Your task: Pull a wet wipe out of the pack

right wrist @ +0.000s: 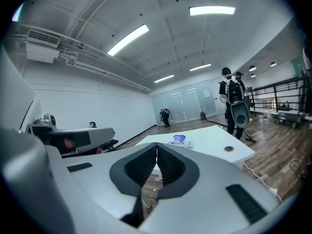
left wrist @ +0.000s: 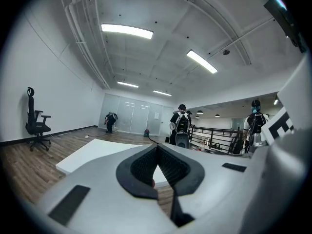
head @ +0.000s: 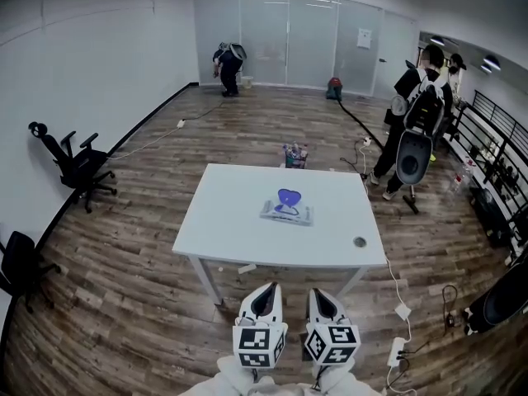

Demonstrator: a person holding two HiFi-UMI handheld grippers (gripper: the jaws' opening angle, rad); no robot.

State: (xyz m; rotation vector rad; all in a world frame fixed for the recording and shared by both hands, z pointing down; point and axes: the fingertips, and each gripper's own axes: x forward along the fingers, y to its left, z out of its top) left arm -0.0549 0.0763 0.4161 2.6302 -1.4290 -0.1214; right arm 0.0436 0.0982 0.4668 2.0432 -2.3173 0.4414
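The wet wipe pack [head: 286, 211], pale with a blue heart-shaped lid standing up, lies near the middle of the white table [head: 223, 238]. In the right gripper view the wet wipe pack [right wrist: 180, 141] shows small on the table [right wrist: 209, 143] ahead. My left gripper [head: 267, 291] and right gripper [head: 322, 294] hang side by side short of the table's near edge, well away from the pack. Both are shut with nothing between the jaws. In the left gripper view my left gripper [left wrist: 157, 147] points level across the table [left wrist: 97, 152], and the pack is hidden there. My right gripper [right wrist: 157, 146] points toward the pack.
A round cable hole [head: 359, 242] sits at the table's near right corner. A box of items [head: 294, 155] stands on the floor beyond the table. Two office chairs [head: 78, 165] line the left wall. People [head: 417, 122] stand at the right, another person [head: 228, 67] crouches at the far wall. Cables [head: 400, 308] lie on the floor at the right.
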